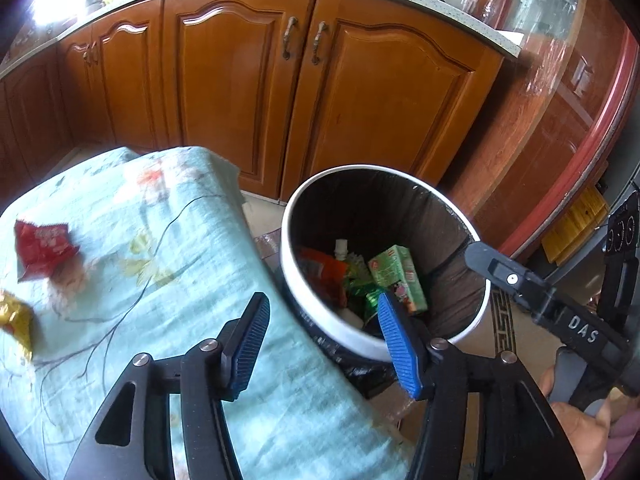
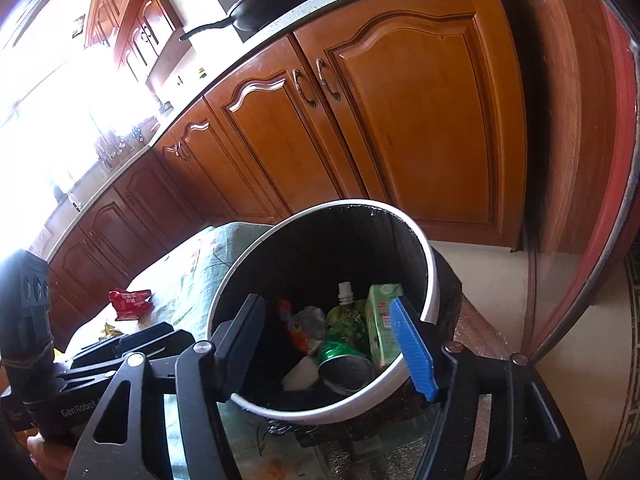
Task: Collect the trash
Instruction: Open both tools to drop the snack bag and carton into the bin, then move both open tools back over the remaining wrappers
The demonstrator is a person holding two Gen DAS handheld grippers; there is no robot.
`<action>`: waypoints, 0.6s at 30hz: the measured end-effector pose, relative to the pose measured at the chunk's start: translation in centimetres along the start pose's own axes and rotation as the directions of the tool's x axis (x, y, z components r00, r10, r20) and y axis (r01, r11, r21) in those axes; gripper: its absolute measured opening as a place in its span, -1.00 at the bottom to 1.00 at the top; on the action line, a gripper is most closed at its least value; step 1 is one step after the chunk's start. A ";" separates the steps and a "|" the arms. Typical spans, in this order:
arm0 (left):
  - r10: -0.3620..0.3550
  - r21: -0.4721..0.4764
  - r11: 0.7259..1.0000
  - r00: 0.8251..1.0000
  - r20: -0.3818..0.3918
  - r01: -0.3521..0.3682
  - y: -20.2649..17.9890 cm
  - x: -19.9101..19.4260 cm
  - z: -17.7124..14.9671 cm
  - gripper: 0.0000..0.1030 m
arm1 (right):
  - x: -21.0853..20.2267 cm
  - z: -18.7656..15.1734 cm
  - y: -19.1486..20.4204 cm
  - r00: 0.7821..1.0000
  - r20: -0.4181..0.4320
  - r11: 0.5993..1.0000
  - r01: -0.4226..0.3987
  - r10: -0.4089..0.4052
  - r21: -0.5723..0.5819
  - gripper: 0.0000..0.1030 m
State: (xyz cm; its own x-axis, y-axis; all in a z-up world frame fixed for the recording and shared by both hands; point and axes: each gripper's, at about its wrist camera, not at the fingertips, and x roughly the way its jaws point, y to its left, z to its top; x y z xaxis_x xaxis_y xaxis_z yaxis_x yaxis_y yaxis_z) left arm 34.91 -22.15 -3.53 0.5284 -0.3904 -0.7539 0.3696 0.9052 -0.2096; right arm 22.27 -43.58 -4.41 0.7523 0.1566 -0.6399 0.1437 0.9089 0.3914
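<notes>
While both grippers' jaws gape empty, white-rimmed bin point(image 2: 430, 276) with green carton point(image 2: 380, 320), can point(image 2: 344, 364), pouch point(image 2: 346, 312) inside.

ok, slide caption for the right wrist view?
Open right hand-held gripper poised over the half-filled trash bin.

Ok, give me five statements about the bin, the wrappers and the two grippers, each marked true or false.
1. The left gripper is open and holds nothing. True.
2. The trash bin is empty. False: it holds a green carton, a green can and other trash.
3. A red wrapper lies on the floral cloth. True.
4. The right gripper grips the green can. False: it is open, poised above the bin.
5. The gold wrapper is inside the bin. False: it lies on the cloth.
</notes>
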 end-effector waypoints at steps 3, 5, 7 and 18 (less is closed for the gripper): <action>0.012 -0.049 0.999 1.000 0.017 -0.012 1.6 -1.4 -1.5 0.25 | -0.4 -0.6 0.8 1.000 0.006 1.000 -0.023 0.023 -0.001 0.56; 0.019 -0.087 0.996 1.000 0.025 -0.016 2.7 -2.5 -2.7 0.29 | -0.6 -1.0 1.5 0.999 0.006 0.999 -0.036 0.036 -0.007 0.63; 0.026 -0.117 0.993 0.999 0.032 -0.022 3.7 -3.5 -3.7 0.30 | -0.9 -1.5 2.5 0.998 0.006 0.998 -0.057 0.057 -0.012 0.71; 0.125 -0.252 0.962 0.989 0.073 -0.103 9.8 -9.9 -8.2 0.32 | -0.5 -4.1 8.9 0.986 -0.047 0.983 -0.162 0.158 -0.087 0.81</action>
State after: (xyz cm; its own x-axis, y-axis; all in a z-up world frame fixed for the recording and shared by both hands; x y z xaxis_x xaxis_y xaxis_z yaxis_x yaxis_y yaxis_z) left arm 27.05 -8.01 -3.20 0.6251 -0.2852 -0.7266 0.1085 0.9536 -0.2810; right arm 20.57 -33.96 -3.34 0.7346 0.3162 -0.6004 -0.0360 0.9017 0.4309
